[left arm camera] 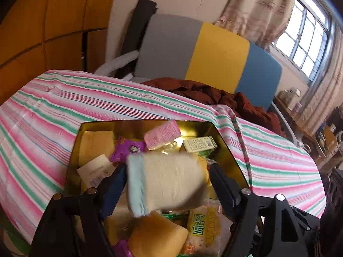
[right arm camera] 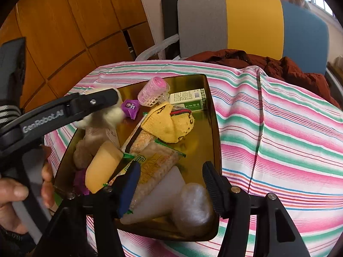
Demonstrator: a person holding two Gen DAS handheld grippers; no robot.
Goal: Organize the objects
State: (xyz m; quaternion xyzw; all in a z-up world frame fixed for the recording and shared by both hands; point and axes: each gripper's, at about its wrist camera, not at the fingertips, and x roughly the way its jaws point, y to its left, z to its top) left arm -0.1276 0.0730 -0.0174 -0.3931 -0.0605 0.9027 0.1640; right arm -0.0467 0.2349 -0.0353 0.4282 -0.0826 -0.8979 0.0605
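Observation:
A gold tray (right arm camera: pixel 211 132) sits on the striped tablecloth, filled with a pink hair roller (right arm camera: pixel 153 93), a green-and-white box (right arm camera: pixel 188 98), a purple packet (right arm camera: pixel 129 107), a yellow knit sock (right arm camera: pixel 169 124), a cracker packet (right arm camera: pixel 154 162), a yellow cake (right arm camera: pixel 103 167) and a clear-wrapped lump (right arm camera: pixel 195 205). Over the tray's left side, my left gripper (left arm camera: pixel 167 171) is open wide. A blurred cream sock with a pale blue cuff (left arm camera: pixel 169 182) is between its fingers. My right gripper (right arm camera: pixel 171 171) hovers open and empty above the tray's near end.
The striped tablecloth (left arm camera: pixel 64 107) spreads to the left, right and beyond the tray. Behind the table are a chair back in grey, yellow and blue (left arm camera: pixel 214 53) and a brown jacket (left arm camera: pixel 214 94). Wooden cabinets (right arm camera: pixel 64 32) stand at the left. A hand (right arm camera: pixel 12 192) holds the left gripper.

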